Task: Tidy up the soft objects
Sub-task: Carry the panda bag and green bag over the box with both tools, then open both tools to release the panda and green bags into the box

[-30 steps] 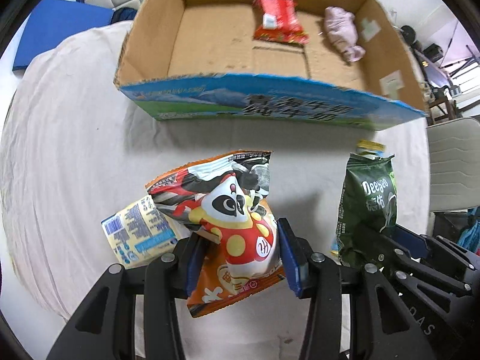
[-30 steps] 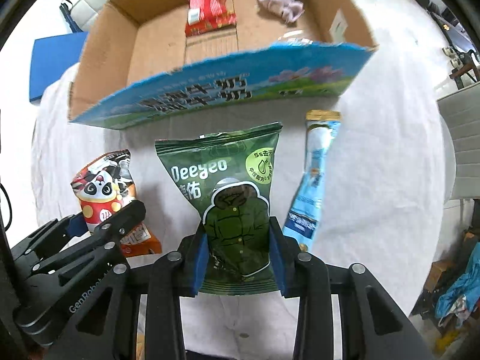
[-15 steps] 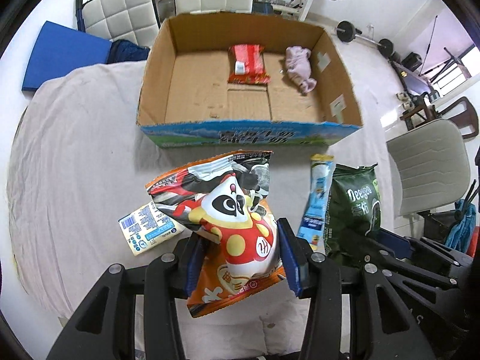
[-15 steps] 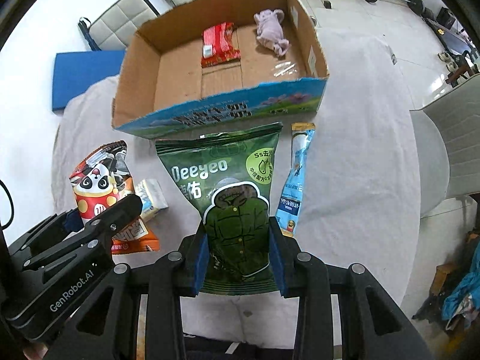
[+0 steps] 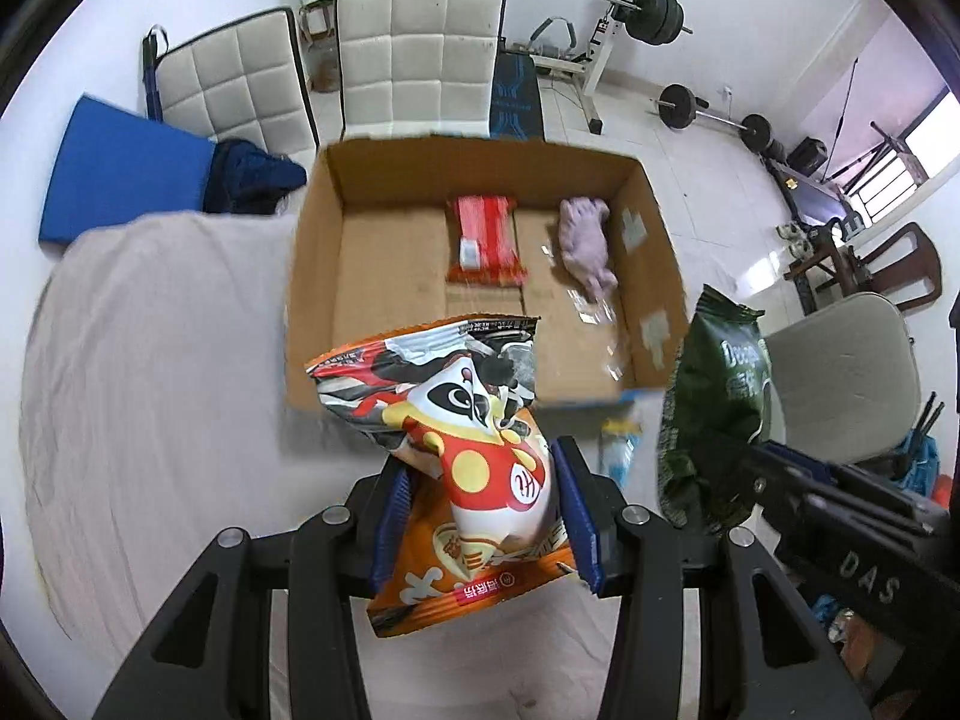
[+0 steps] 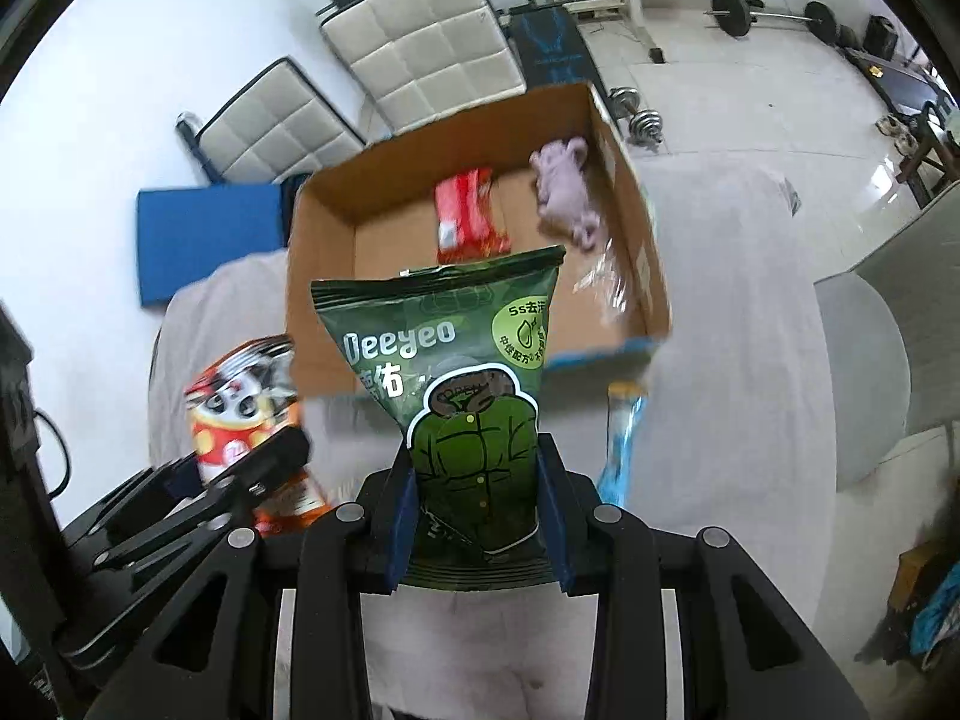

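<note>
Holding a packet in each hand-held gripper, you have both loads lifted clear of the tabletop and facing the open cardboard box. Your left hand-held gripper is closed tight on the lower half of the panda snack bag; the bag stands upright between the blue pads, its top edge flaring toward the box. Your right hand-held gripper is clamped the same way on the green Deeyeo pouch, pinching its narrow lower end with the wide top pointing forward.

What matters for the next move is that the box lies straight ahead of and below both hand-held grippers, its long axis running left to right across your view. In the left wrist view the bag's top overlaps the near wall toward the left half of the box; in the right wrist view the pouch's top covers the middle of the near wall. A red packet and a pale pink soft toy already sit against the far side, so the near left floor looks like the free spot. Neither hand seems clearly closer. A blue stick sachet lies on the tabletop just outside the near wall.
</note>
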### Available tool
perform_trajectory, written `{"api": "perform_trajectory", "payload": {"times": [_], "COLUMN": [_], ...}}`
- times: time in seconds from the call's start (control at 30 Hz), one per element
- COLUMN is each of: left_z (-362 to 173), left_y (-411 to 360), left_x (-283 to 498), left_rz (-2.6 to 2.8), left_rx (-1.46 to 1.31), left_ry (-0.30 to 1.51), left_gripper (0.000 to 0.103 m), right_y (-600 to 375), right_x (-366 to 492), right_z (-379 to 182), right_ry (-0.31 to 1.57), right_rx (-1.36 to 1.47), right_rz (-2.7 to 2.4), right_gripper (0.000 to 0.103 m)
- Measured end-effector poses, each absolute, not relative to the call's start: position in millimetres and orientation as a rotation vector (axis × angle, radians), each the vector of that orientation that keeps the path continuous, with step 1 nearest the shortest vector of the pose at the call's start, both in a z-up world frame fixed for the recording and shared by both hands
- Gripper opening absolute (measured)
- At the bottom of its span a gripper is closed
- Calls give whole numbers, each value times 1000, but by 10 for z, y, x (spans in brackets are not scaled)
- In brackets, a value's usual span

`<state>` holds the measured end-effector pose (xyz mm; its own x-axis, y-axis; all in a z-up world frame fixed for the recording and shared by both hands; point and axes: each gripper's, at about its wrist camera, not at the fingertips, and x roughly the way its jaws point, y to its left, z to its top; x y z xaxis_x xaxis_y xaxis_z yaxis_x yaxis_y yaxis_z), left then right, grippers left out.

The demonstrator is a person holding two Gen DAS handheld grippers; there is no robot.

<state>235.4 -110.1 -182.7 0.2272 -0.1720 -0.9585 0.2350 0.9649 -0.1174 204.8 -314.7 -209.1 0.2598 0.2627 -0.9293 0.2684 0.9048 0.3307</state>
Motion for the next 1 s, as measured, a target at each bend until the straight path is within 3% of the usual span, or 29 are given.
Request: {"api": "perform_trajectory", "payload": {"times": [0.27,0.5,0.7,1.0], "left_z": [-2074,-2648,-3198,-3618], "left_y": [-1112,-1167,-1236,-1429], "left_x": [3186,3862,4273,4665], "left_rz": [-254,-228,-205,-216], "left_rx": [113,159,184,211], "left_ry": [1347,1441,1528,1575], "left_gripper": [43,43,43,43], "right_y": [-3302,-3374,-3350,-3227], "right_x": [2824,3195,3405,3539], "right_z": [-2775,-3432,-3757,-4120], "right_ry": [1427,1507,1521,1562], "right_rx": [506,479,452,386], "right_rz": [-124,-231,-290,-301], "right_gripper": [37,36,36,37]}}
